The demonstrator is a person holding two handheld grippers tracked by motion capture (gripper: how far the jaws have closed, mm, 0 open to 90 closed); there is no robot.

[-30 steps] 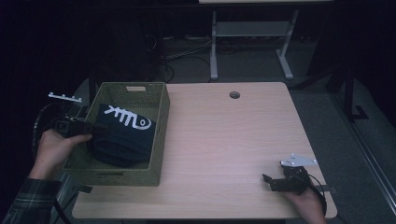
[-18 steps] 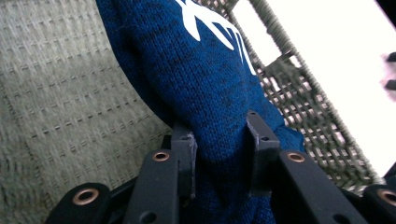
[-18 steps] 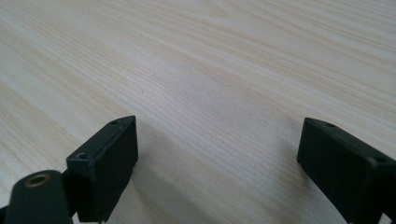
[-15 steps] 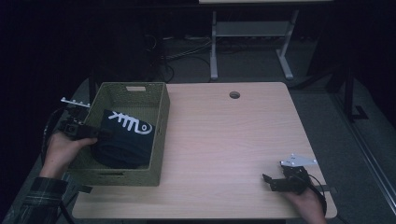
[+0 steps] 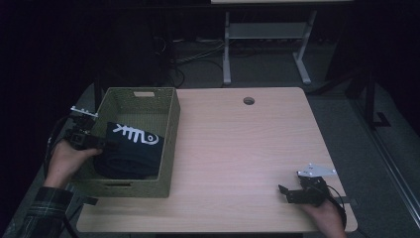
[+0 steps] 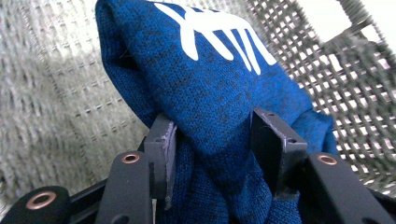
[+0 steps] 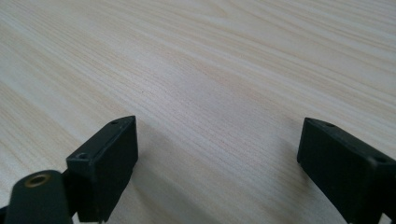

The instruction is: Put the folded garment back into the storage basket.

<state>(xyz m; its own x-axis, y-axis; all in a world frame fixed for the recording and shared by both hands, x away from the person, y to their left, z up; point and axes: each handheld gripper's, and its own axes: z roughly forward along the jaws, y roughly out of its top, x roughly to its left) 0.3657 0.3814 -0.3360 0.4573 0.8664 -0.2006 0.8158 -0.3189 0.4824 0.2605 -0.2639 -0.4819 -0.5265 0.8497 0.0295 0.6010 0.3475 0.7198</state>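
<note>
L hand-held gripper [image 6: 212, 154] just been opening, jaws apart w/ blue garment [image 6: 219, 88] between, lying in basket [image 5: 168, 144]. Open fully, back straight out, no snag. R hand-held gripper [image 7: 217, 163] apart, idle on surface [image 5: 247, 148].

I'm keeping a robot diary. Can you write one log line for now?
left gripper: opening, blue fish-bone cloth between jaws | cloth in woven basket | right gripper: open over table
</note>
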